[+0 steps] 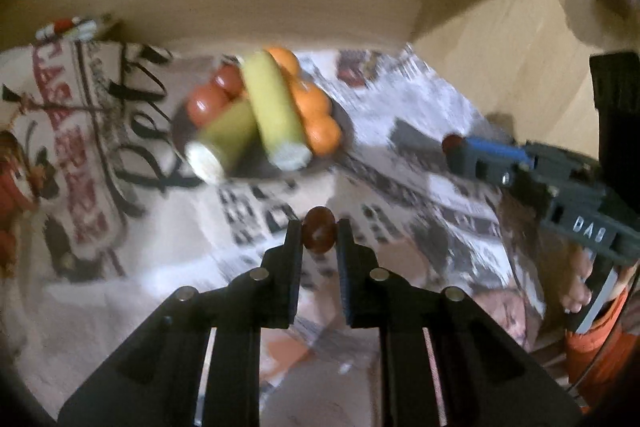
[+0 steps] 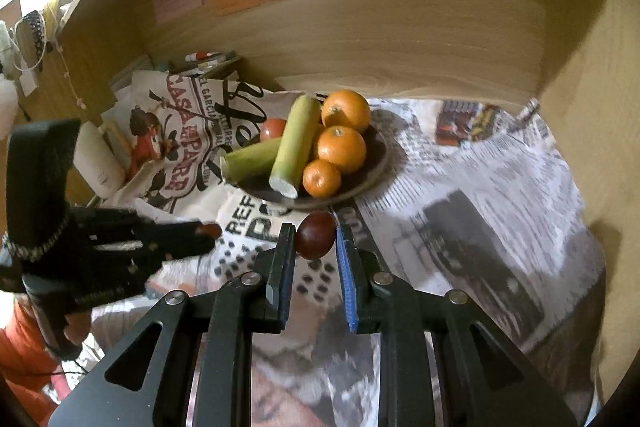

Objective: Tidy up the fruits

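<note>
Each tool is clamped on a small dark red fruit: the left tool (image 1: 319,235) on one fruit (image 1: 319,235), the right tool (image 2: 316,237) on another (image 2: 315,235), both above the newspaper-covered bench (image 2: 480,187), near the plate (image 2: 372,167) of oranges. Such a fruit looks light, smooth and probably easy to bruise. I judge that a gentle hold across its widest middle is best.

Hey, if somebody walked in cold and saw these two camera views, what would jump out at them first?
Probably the dark plate on the newspaper, piled with three oranges, two green squash pieces and red tomatoes. Next, each gripper pinches a small dark reddish fruit at its fingertips: the left gripper holds one fruit, and the right gripper holds another just short of the plate.
</note>
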Demonstrator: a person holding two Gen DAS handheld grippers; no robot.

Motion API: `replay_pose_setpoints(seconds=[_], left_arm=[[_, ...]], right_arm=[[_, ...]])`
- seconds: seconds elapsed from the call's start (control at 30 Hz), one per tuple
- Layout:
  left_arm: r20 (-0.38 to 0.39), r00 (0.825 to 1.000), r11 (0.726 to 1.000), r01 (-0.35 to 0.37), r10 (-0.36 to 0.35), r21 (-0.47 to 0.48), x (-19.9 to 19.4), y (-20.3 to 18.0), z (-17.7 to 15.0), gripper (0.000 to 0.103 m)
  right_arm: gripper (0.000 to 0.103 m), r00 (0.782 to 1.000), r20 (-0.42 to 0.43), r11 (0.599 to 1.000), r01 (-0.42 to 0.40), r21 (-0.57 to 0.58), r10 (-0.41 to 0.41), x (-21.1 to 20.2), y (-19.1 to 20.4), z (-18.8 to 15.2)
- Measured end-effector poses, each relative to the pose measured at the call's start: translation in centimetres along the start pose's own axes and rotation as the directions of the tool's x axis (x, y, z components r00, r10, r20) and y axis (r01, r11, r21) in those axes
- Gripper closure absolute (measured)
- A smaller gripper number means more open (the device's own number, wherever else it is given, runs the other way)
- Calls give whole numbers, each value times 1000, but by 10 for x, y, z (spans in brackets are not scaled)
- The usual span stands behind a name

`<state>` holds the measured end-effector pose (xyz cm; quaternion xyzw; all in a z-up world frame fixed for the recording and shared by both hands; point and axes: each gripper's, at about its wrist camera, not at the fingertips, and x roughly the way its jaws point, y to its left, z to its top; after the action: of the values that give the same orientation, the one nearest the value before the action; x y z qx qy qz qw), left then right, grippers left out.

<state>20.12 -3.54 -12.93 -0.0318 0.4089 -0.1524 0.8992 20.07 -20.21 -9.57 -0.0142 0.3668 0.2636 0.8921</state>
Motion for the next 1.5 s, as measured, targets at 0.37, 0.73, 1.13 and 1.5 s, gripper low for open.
replay_pose_setpoints(seconds=[0.37, 0.73, 1.13, 1.5], left_arm=[[38, 998, 998, -58, 58, 4, 22, 39, 57, 87], [3, 996, 996, -85, 85, 4, 63, 58, 81, 87], [-51, 996, 997, -74, 73, -16, 81, 64, 73, 61], [138, 980, 989, -141, 145, -37, 3, 60, 72, 61]], right_arm=[[84, 999, -51, 999, 5, -53, -8, 55, 6, 44], [84, 991, -135, 999, 1, -52, -8, 111, 0, 55], [63, 989, -148, 1000, -14, -22, 11, 110, -12, 55], [59, 1000, 28, 1000, -7, -27, 8, 49, 5, 72]])
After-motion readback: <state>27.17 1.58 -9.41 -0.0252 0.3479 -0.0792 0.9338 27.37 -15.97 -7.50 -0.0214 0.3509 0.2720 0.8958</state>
